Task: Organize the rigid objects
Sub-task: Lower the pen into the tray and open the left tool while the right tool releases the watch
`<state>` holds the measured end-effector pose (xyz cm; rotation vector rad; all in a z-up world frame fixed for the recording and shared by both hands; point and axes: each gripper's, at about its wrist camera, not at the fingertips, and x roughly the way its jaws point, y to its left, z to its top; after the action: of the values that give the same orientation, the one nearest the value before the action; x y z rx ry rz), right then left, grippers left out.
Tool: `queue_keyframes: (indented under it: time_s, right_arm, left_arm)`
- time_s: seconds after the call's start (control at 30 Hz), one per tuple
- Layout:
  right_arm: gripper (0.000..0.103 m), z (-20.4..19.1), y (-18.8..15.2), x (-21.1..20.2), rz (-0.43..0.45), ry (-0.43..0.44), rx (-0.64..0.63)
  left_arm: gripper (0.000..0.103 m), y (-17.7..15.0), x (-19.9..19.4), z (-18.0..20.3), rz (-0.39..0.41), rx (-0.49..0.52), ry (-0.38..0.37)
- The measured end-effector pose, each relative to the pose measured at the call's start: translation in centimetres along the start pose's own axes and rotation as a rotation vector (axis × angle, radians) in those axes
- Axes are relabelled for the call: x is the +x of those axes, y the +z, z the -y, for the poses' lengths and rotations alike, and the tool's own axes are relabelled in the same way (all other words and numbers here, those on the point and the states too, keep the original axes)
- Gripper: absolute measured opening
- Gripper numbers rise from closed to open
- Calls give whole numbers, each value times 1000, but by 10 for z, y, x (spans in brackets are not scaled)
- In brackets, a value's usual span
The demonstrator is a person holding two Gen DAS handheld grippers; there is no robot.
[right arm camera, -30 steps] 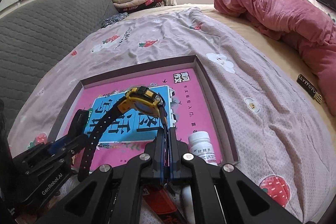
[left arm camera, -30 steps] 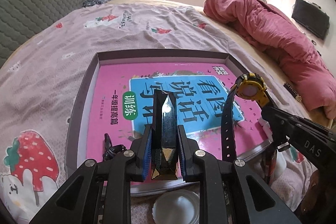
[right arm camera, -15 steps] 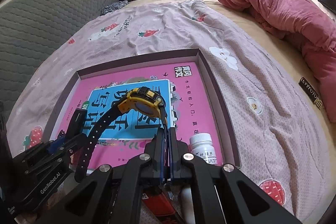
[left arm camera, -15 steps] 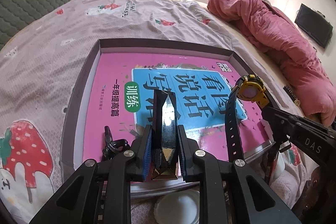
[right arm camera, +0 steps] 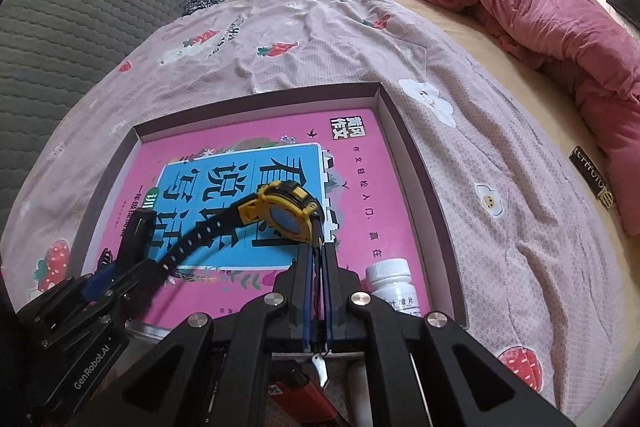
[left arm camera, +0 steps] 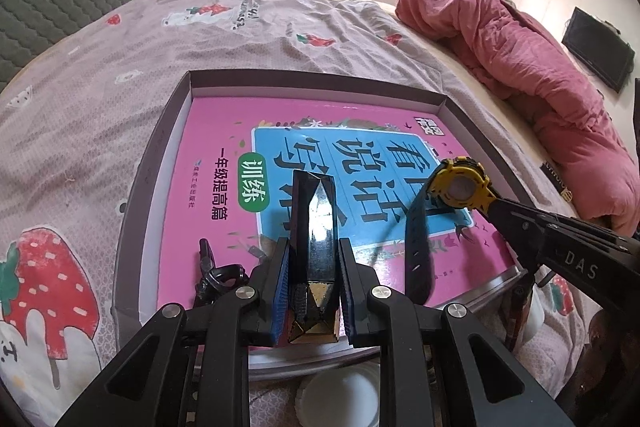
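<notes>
A shallow grey-purple box (left arm camera: 176,115) lies on the bed with a pink and blue book (left arm camera: 224,131) inside. My left gripper (left arm camera: 313,251) is shut on a glossy black faceted bar (left arm camera: 314,227), held just above the book's near edge. My right gripper (right arm camera: 316,251) is shut on the strap of a yellow and black watch (right arm camera: 286,213), held above the book; the watch also shows in the left wrist view (left arm camera: 460,187). A white pill bottle (right arm camera: 394,285) lies in the box's near right corner. A black clip (left arm camera: 214,271) sits at the book's near left.
A red lighter (right arm camera: 300,391) lies under my right gripper, outside the box. A white round lid (left arm camera: 340,399) lies in front of the box. A pink quilt (right arm camera: 540,7) is piled at the right. A small black and gold case (right arm camera: 592,183) lies on the sheet.
Both grippers have moved forward and a little lower over the box, each still holding its object. The book and bottle have not moved.
</notes>
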<state>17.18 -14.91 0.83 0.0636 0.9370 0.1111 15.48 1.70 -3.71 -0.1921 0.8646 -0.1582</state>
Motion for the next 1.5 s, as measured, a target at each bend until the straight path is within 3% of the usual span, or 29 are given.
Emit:
queue_keyframes:
  time_s: [0.53, 0.97, 1.5]
  right_arm:
    - [6, 3, -5, -6, 38, 34, -11]
    - [12, 2, -16, -6, -4, 41, -21]
    - [16, 13, -23, -32, 82, 49, -19]
  left_arm:
    - [22, 3, 2, -5, -3, -9, -26]
    - [22, 3, 5, -3, -8, 4, -48]
    - [22, 4, 6, -6, -7, -4, -69]
